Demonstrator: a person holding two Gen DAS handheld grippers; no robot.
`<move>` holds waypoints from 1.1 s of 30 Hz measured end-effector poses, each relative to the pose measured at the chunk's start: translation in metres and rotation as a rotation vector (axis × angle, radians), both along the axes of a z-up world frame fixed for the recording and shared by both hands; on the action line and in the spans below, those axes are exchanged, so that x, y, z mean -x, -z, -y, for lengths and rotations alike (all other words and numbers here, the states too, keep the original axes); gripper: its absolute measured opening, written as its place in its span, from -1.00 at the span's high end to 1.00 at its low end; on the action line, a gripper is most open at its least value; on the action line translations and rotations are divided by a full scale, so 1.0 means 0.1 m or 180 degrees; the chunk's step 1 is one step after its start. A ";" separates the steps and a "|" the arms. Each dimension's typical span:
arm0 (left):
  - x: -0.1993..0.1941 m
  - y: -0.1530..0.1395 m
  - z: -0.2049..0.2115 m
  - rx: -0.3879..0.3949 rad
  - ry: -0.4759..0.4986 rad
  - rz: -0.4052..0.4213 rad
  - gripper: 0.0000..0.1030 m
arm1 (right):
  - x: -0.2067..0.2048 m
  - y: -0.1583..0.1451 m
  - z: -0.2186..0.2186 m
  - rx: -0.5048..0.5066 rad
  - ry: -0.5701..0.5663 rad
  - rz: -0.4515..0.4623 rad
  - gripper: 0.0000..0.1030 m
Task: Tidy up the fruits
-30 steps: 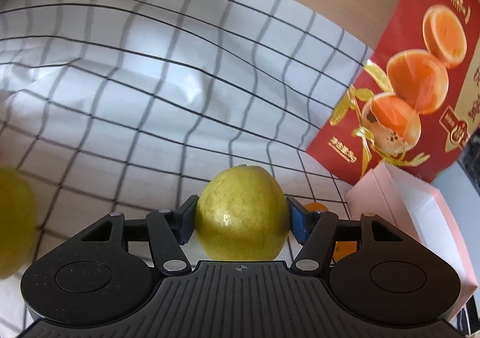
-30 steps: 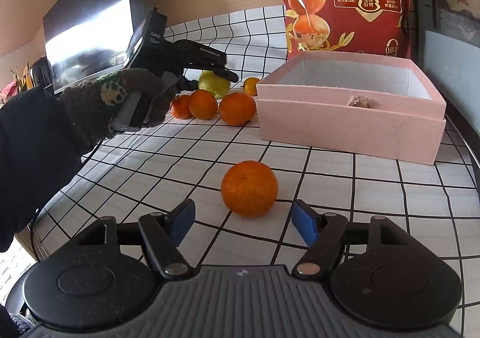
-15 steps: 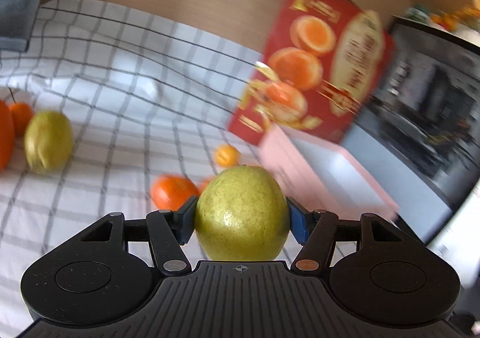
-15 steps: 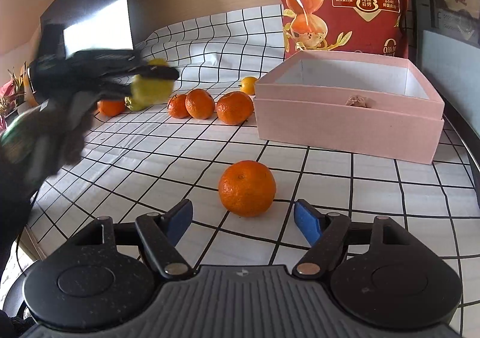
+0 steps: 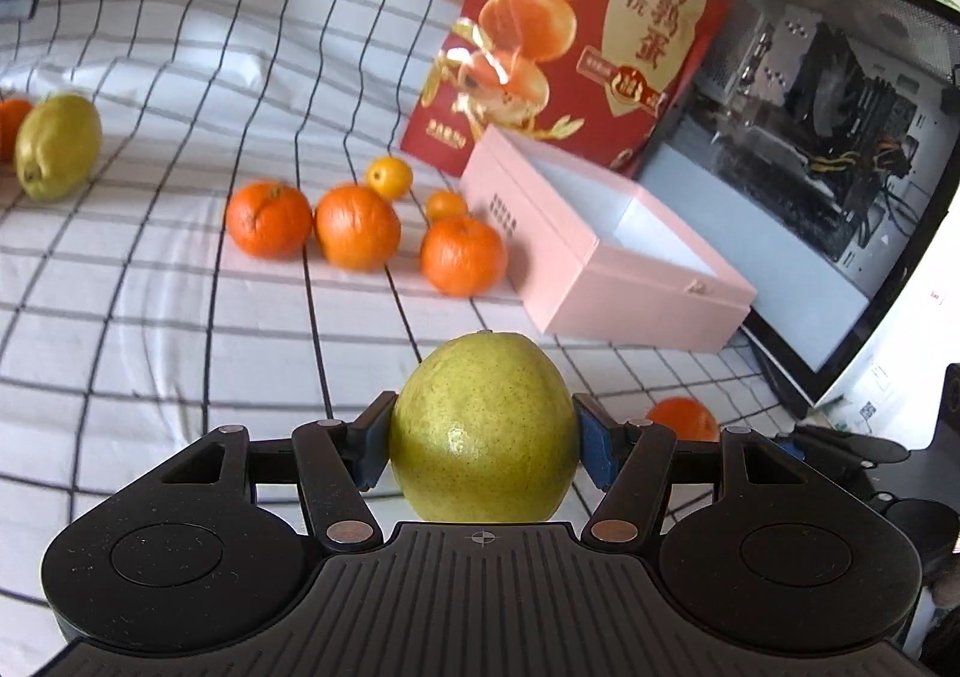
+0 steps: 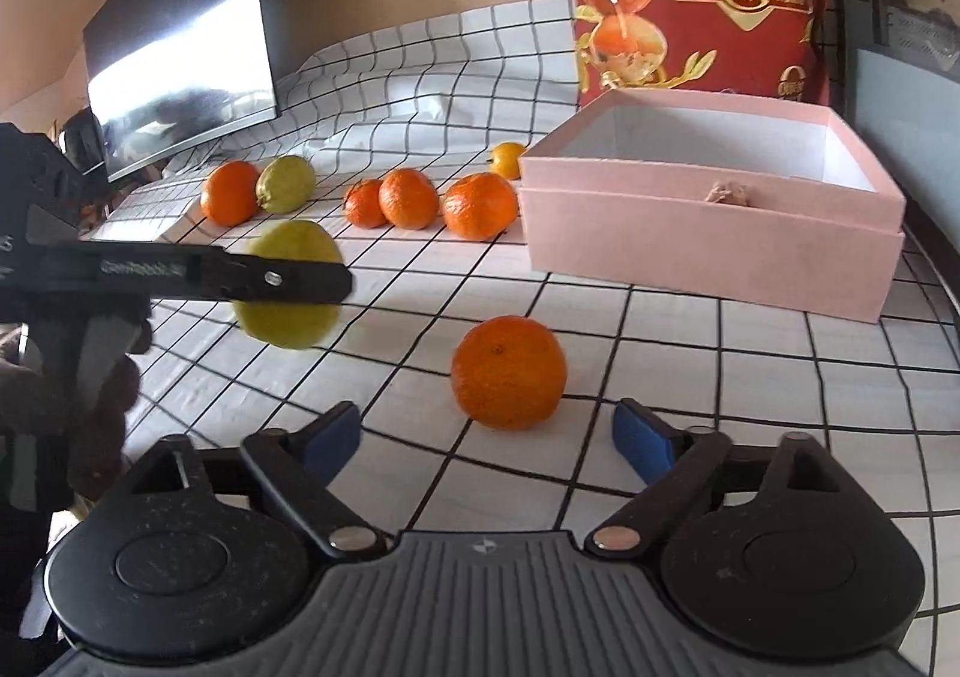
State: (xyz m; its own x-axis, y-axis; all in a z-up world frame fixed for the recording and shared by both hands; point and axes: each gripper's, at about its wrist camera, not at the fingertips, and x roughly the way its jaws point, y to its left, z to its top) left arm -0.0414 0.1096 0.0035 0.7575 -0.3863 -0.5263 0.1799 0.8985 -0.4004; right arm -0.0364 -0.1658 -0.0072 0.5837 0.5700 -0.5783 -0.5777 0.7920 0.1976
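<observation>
Home desk (checked cloth (image 5: 180,329), monitor (image 6: 180,47), open PC case (image 5: 828,149))

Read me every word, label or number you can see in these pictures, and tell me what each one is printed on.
"鹌鹑蛋": large gold characters on the red bag behind the pink box.
"无抗": smaller characters beside them on the same bag.
Badge print and small yellow print on the bag: too small to read.
Dark print on the pink box's end wall: too small.
Lettering on the left gripper arm in the right wrist view: blurred.
Sticker on the white computer case: unreadable.
</observation>
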 end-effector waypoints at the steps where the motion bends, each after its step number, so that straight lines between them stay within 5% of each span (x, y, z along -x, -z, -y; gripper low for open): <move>1: 0.01 -0.01 -0.01 0.0003 -0.0015 0.0010 -0.30 | 0.00 0.00 -0.01 0.0021 -0.0034 -0.0006 -0.91; 10: 0.06 -0.02 0.07 -0.0160 -0.0092 0.0053 -0.30 | -0.06 -0.04 0.02 -0.0083 -0.0035 -0.0228 -1.00; 18: 0.08 -0.01 0.04 -0.0102 -0.0103 0.0114 -0.30 | 0.06 -0.01 -0.17 0.0430 -0.0204 0.0074 -1.00; 22: 0.09 0.00 0.05 -0.0104 -0.0103 0.0133 -0.30 | 0.01 -0.04 -0.14 0.0323 -0.0190 -0.0008 -1.00; 25: 0.10 0.01 0.02 -0.0048 -0.0112 0.0127 -0.30 | -0.06 -0.09 -0.18 0.0311 -0.0157 -0.0094 -0.82; 33: 0.07 0.03 -0.03 0.0082 -0.0118 0.0088 -0.30 | -0.07 -0.14 -0.33 0.0559 -0.0126 0.0213 -0.58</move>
State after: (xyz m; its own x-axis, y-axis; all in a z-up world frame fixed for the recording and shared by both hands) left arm -0.0485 0.1127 0.0010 0.7857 -0.3707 -0.4952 0.1580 0.8942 -0.4188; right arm -0.0289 -0.1329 0.0073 0.6033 0.4870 -0.6316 -0.6163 0.7873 0.0184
